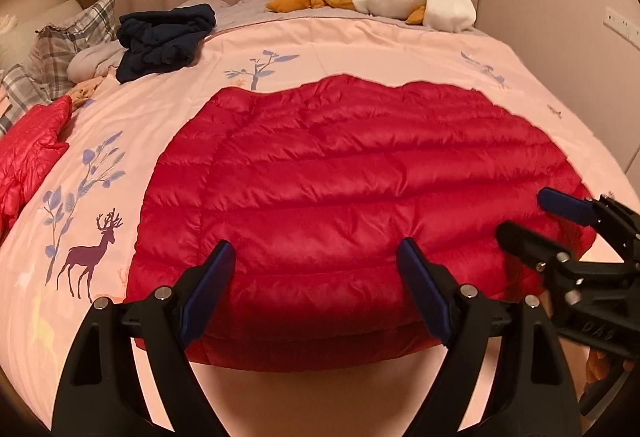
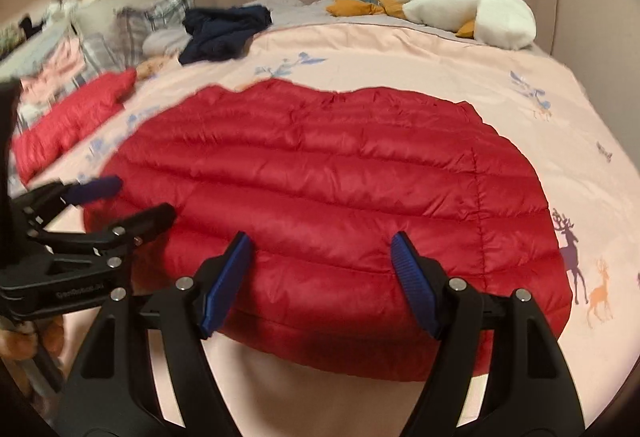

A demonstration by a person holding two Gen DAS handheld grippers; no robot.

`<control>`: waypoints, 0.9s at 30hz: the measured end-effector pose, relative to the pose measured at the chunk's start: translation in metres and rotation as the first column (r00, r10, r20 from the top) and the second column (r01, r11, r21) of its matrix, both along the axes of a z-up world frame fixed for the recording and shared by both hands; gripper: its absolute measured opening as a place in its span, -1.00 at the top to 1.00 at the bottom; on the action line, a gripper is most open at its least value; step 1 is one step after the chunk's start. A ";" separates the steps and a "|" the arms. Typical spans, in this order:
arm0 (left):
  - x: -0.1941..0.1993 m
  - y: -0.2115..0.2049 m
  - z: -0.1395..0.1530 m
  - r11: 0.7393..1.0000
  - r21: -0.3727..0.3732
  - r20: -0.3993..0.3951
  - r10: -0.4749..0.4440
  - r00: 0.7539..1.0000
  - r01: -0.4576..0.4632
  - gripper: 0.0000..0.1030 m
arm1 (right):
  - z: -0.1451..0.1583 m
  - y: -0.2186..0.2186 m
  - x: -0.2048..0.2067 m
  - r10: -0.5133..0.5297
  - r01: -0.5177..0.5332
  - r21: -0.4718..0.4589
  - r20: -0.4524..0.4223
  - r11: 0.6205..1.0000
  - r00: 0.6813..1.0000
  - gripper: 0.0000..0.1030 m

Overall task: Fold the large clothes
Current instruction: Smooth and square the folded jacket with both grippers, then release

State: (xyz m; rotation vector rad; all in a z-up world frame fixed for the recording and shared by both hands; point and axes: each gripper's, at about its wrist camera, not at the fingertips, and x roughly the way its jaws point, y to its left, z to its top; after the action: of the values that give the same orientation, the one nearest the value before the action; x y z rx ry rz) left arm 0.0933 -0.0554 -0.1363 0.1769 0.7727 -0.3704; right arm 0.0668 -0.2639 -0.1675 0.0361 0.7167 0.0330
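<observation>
Both your left gripper (image 1: 316, 257) and right gripper (image 2: 322, 249) hang spread, pinching nothing; pinch the red down jacket (image 1: 360, 173) at its lower-frame hem evenly, then fold.

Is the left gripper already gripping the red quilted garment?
No, the left gripper hangs open above the red quilted garment, with nothing between its pads.

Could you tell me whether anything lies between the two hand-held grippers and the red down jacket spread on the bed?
Nothing visible does: the left hand-held gripper and right hand-held gripper hover open at the red down jacket's near edge.
</observation>
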 end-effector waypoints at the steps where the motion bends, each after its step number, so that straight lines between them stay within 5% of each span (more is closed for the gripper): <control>1: 0.000 0.001 -0.004 1.000 0.011 -0.002 0.002 1.000 -0.002 -0.70 | -0.003 0.000 0.000 0.002 -0.002 -0.011 0.000 1.000 1.000 -0.47; 27: -0.004 0.061 -0.018 0.992 -0.008 -0.060 0.128 0.990 -0.129 -0.79 | -0.022 -0.106 -0.051 -0.275 0.277 0.060 -0.049 0.959 0.960 -0.52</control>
State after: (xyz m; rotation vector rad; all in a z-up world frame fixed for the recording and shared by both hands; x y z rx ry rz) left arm 0.0888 0.0051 -0.1544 0.1045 0.8361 -0.2586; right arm 0.0155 -0.3699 -0.1892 0.2009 0.7458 -0.2122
